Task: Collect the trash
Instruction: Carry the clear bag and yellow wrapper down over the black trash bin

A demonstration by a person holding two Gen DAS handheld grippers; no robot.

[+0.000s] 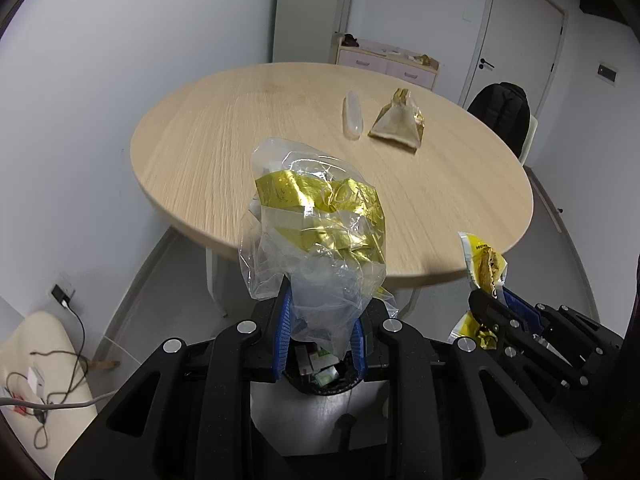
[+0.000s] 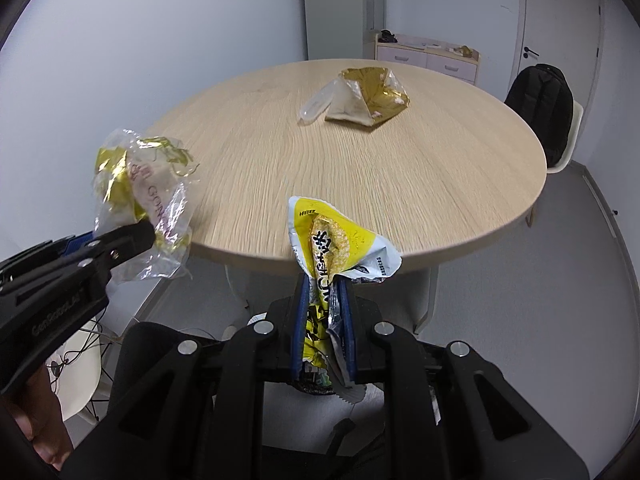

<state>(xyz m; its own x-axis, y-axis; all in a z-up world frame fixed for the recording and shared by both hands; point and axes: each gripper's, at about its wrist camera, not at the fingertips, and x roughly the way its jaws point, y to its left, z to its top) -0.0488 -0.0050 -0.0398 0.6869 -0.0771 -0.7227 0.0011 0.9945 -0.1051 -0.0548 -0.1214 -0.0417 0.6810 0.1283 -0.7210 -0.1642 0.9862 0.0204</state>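
Right wrist view, lower left: embossed lettering reading roughly "GenRobot.AI" on the black body of the left tool (image 2: 136,236). Left of centre: faint red "GON…" on the clear plastic bag (image 2: 148,184). The yellow snack wrapper (image 2: 340,240) at centre carries bold black characters, not legible.

Left tongs (image 1: 320,320) clamped on a crumpled clear plastic bag with gold foil (image 1: 320,216), trash bin (image 1: 320,376) right beneath. Right tongs (image 1: 490,300) pinch a yellow snack wrapper (image 1: 482,258). On the round wooden counter (image 1: 240,128): a gold-trimmed wrapper (image 1: 398,120) beside a clear plastic piece (image 1: 352,116).
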